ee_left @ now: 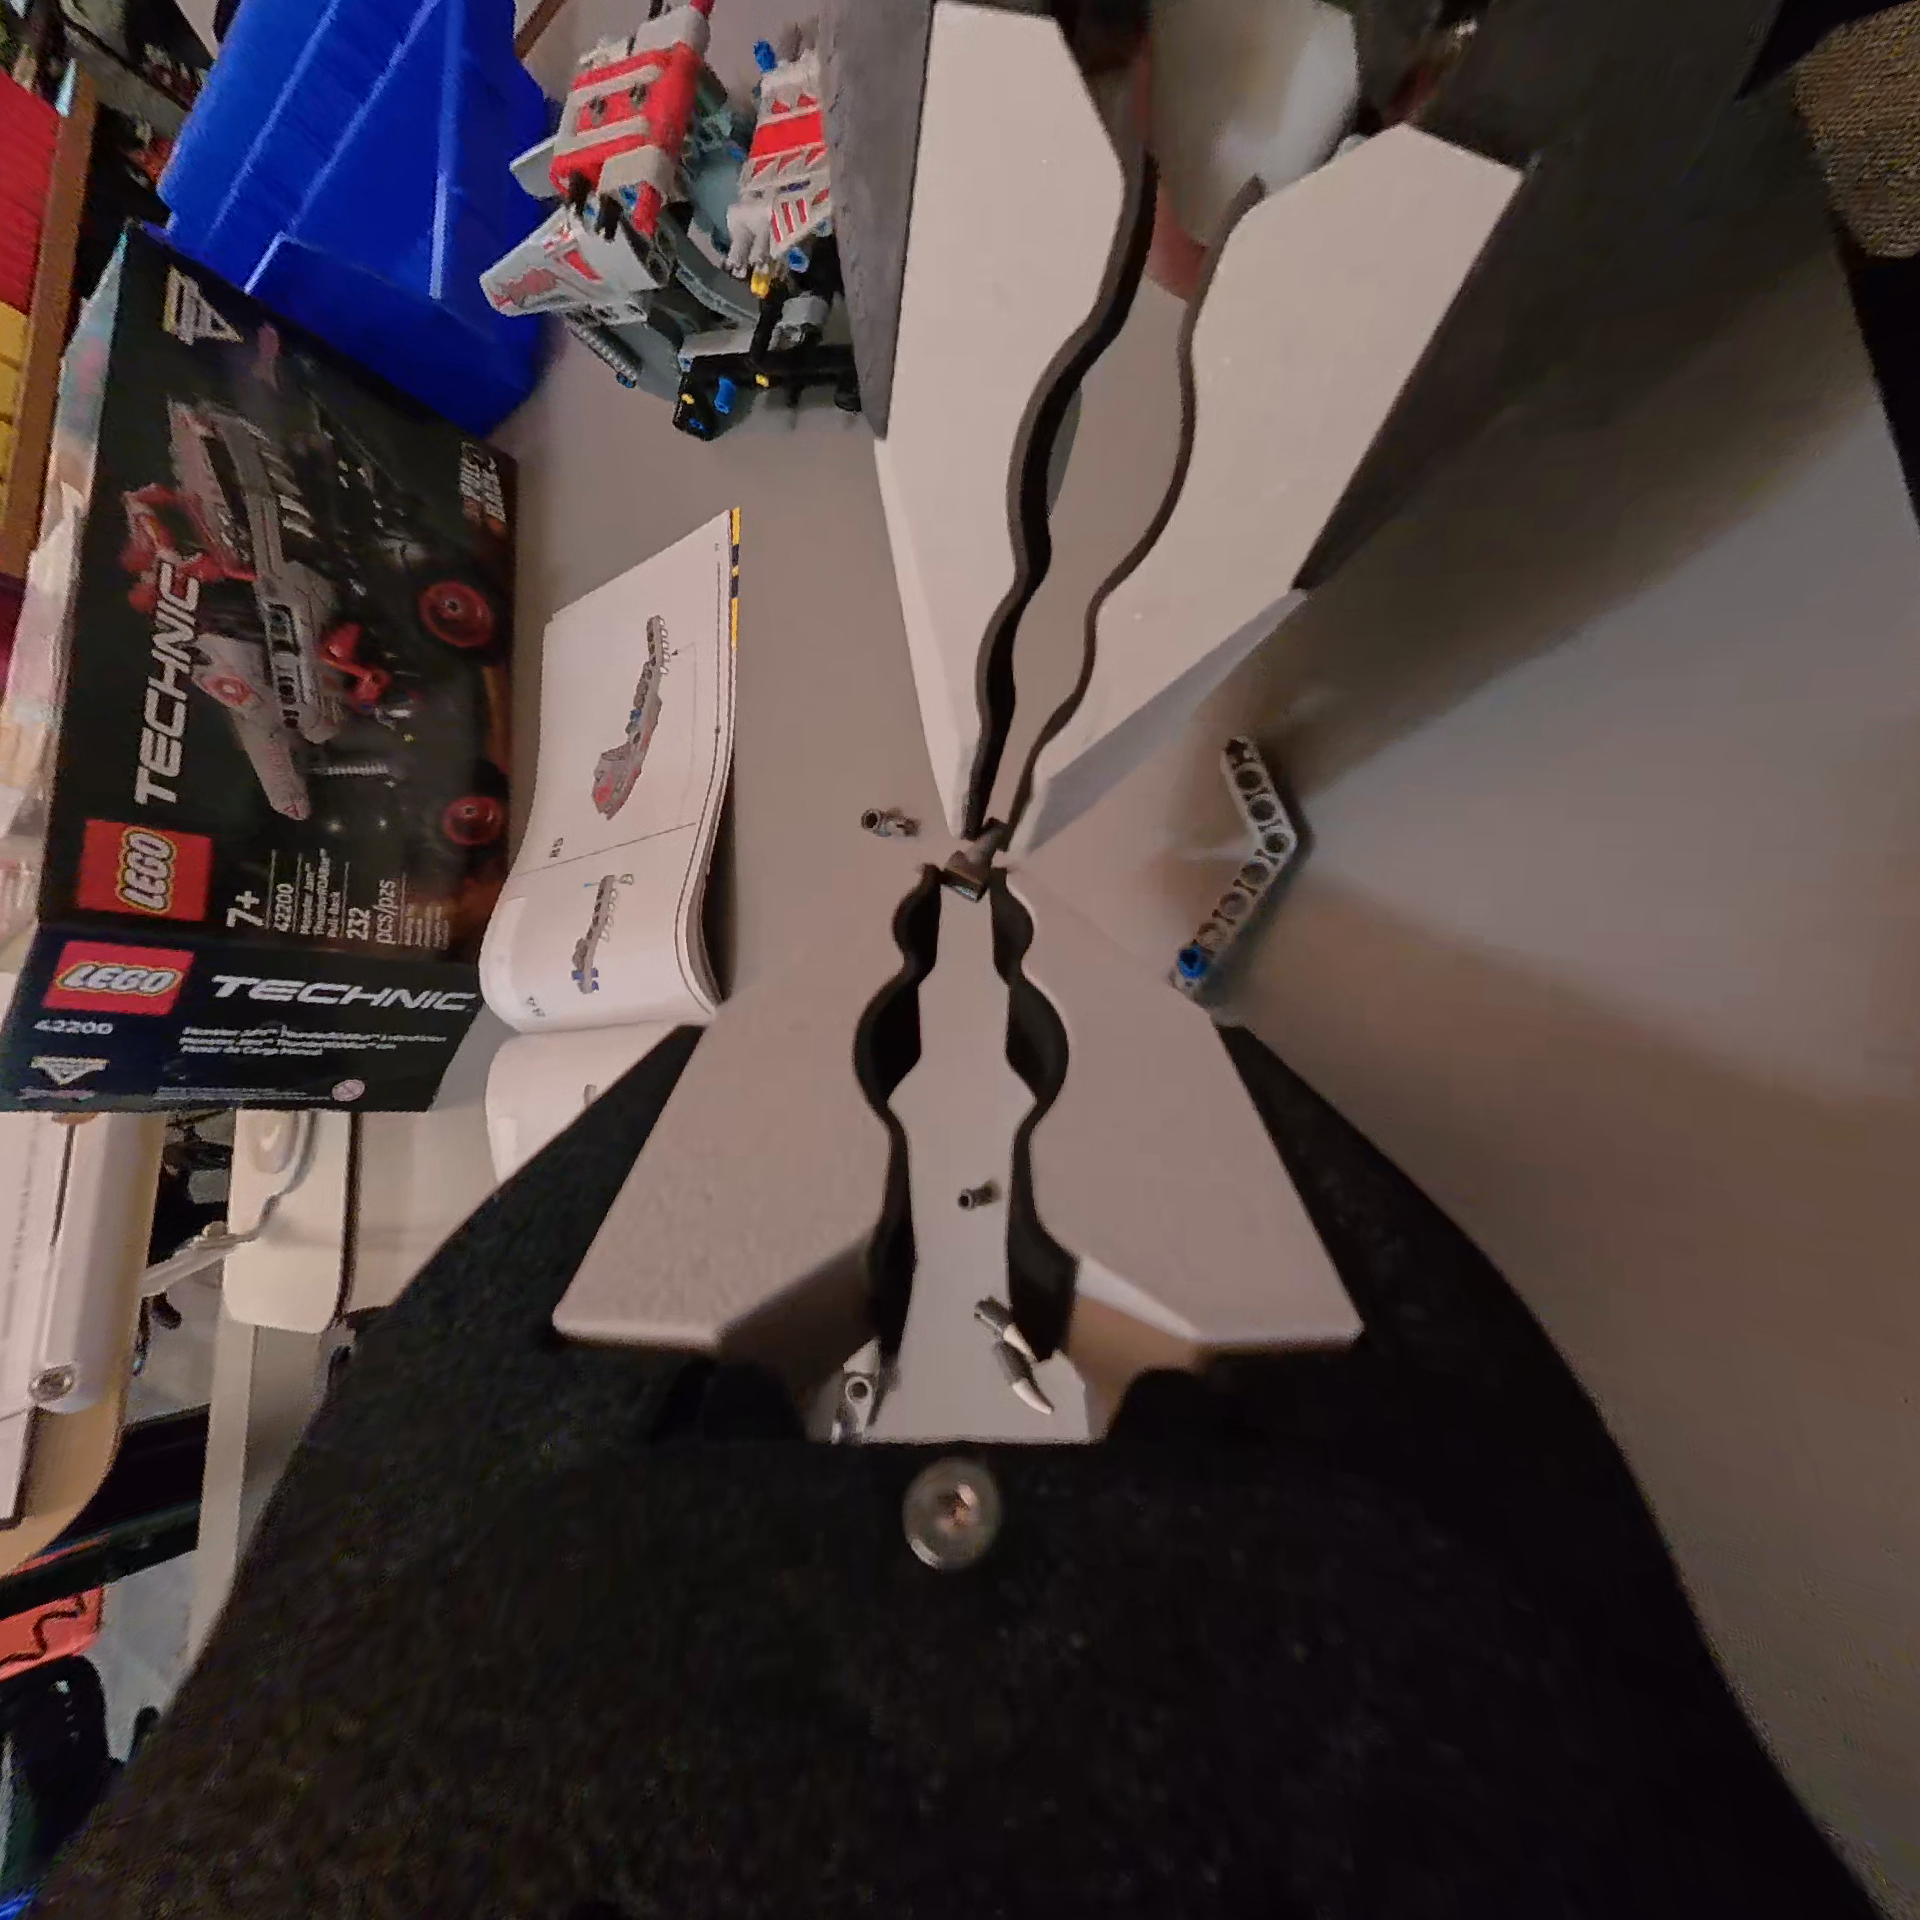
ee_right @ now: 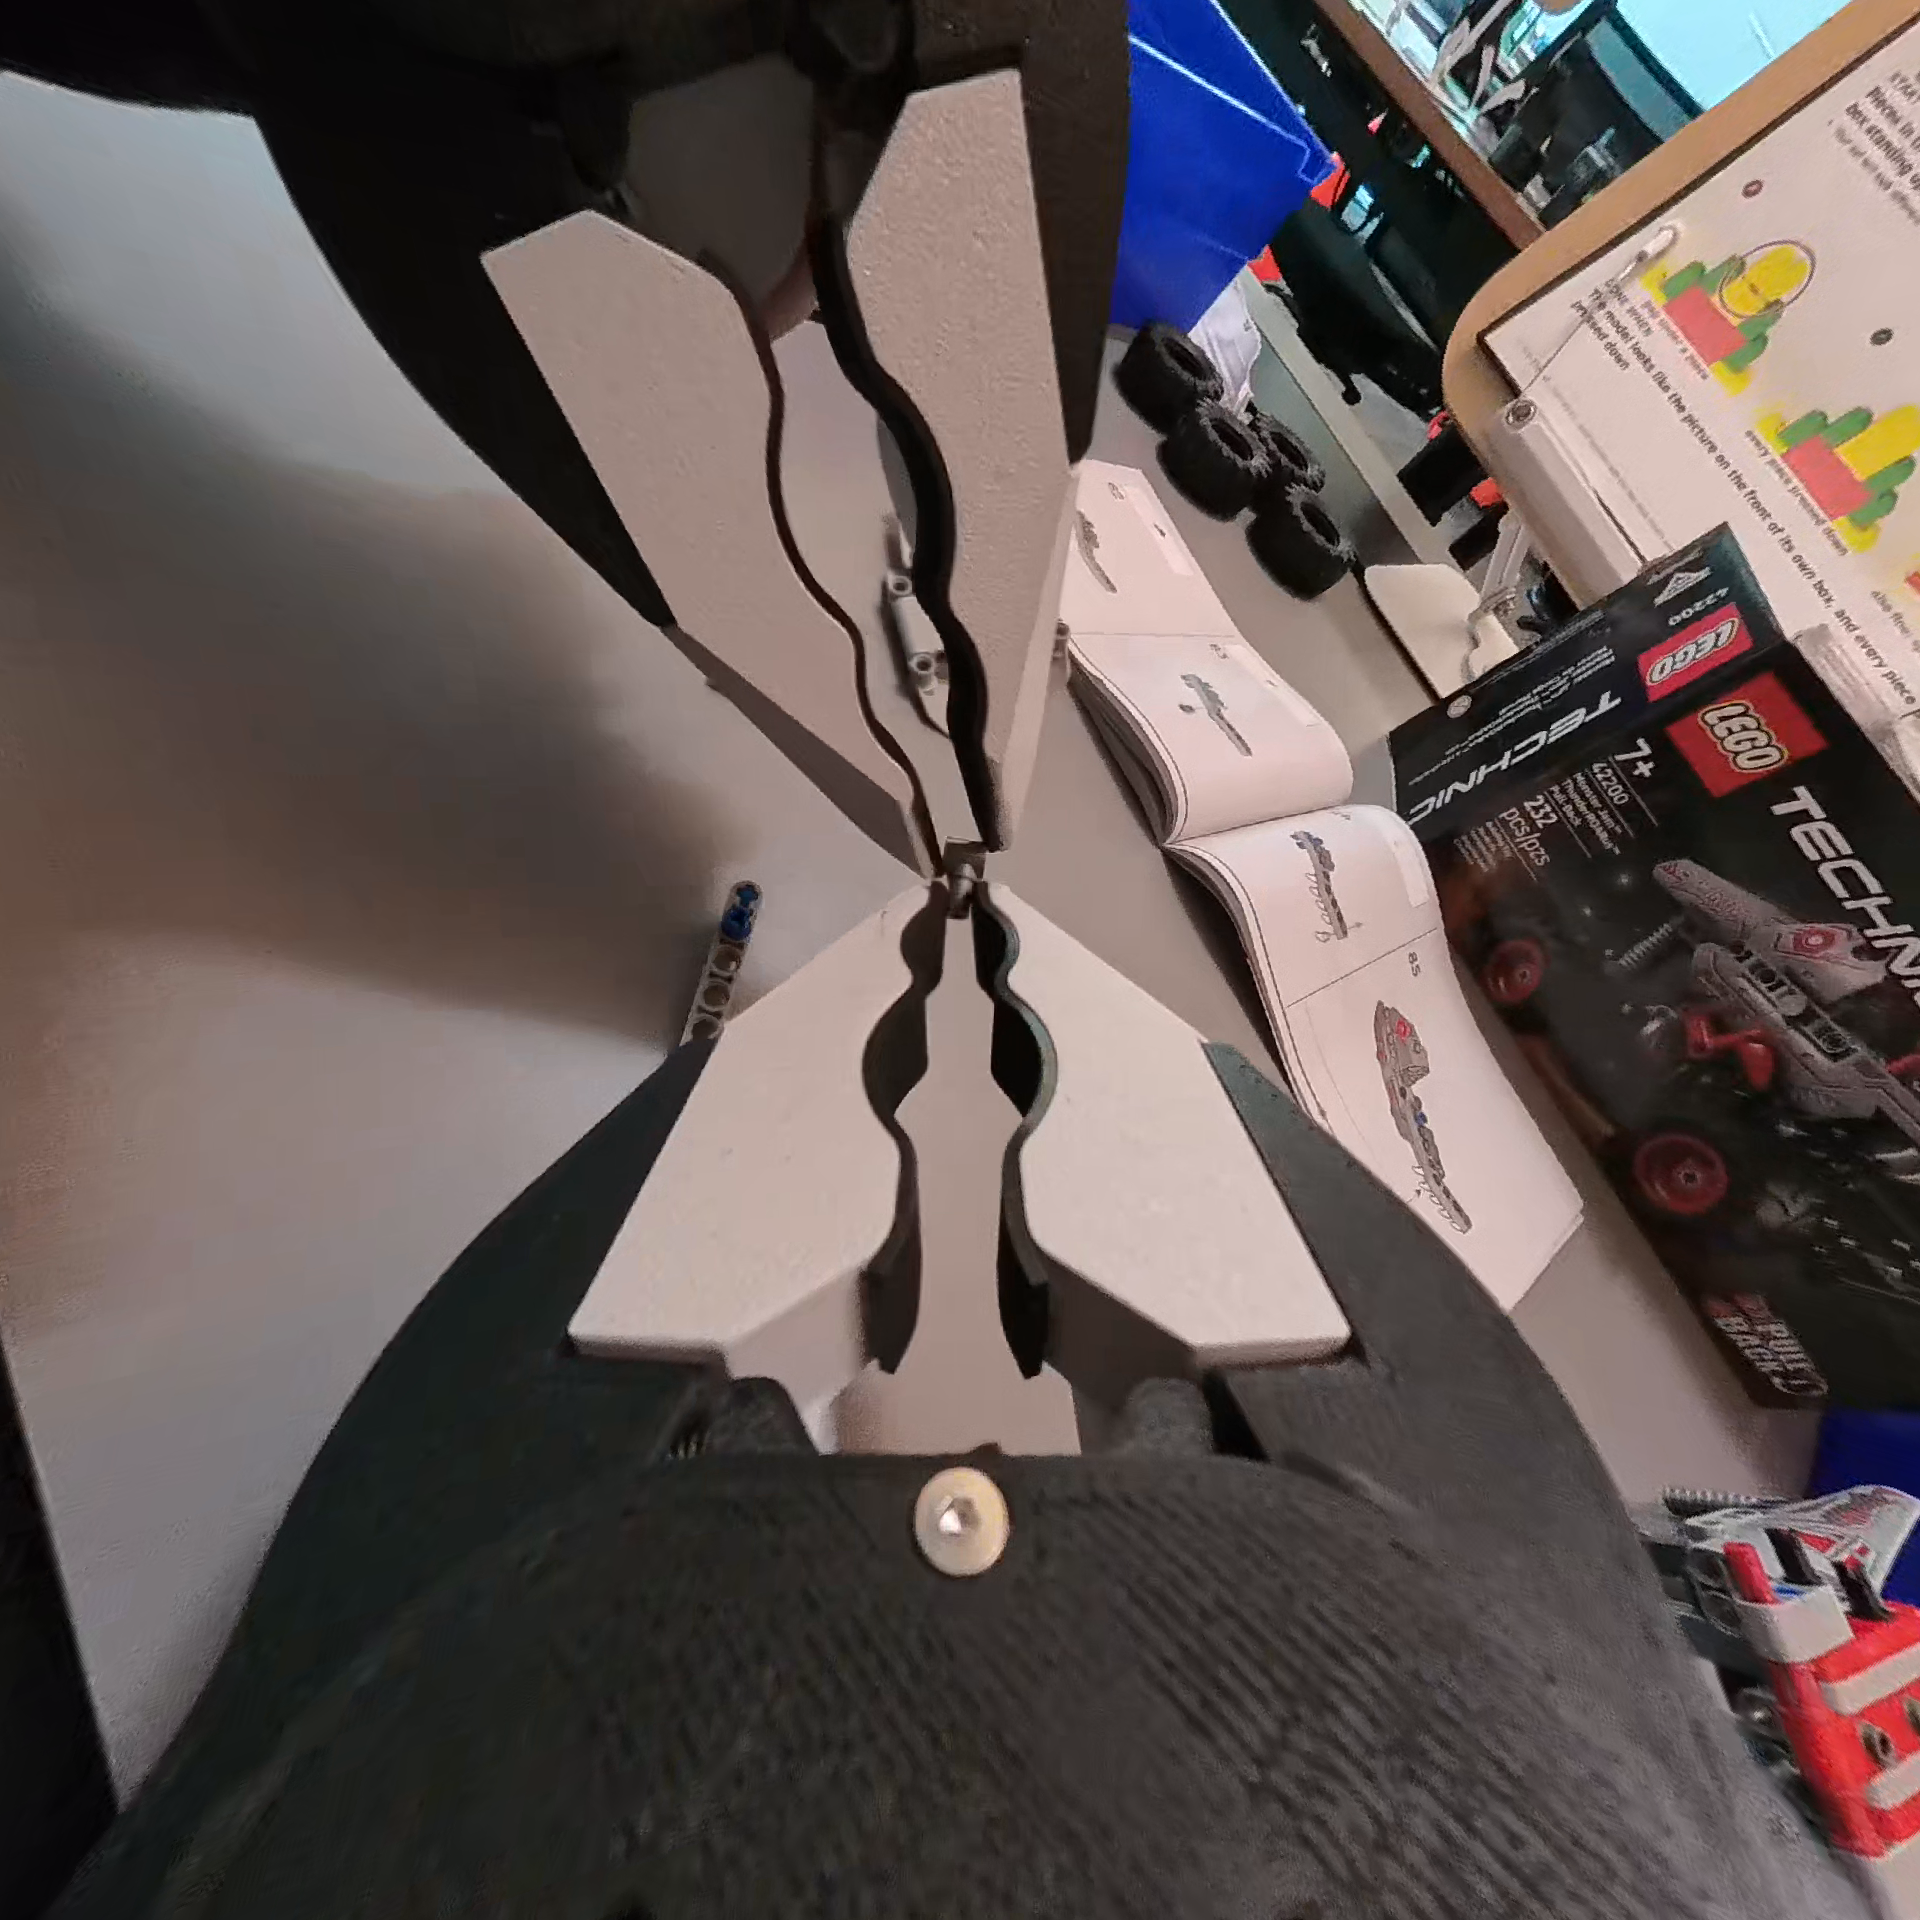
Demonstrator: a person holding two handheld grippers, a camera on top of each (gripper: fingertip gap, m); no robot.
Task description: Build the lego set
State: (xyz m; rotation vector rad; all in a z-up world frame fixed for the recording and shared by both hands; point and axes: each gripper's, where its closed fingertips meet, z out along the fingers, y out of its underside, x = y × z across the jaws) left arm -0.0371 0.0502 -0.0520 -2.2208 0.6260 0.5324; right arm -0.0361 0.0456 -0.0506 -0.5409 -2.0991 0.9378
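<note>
The small dark pin [ee_left: 968, 871], pinched tip-to-tip by left tongs [ee_left: 961, 883] and right tongs [ee_right: 961, 896], should be passed squarely without twisting.

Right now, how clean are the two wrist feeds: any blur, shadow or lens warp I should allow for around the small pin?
Left wrist view: sharp at the small pin between both tongs, strong fisheye stretch at the edges, set box slightly soft. Right wrist view: pin crisp, a broad dark shadow smears the table on the left, tyres soft.
</note>
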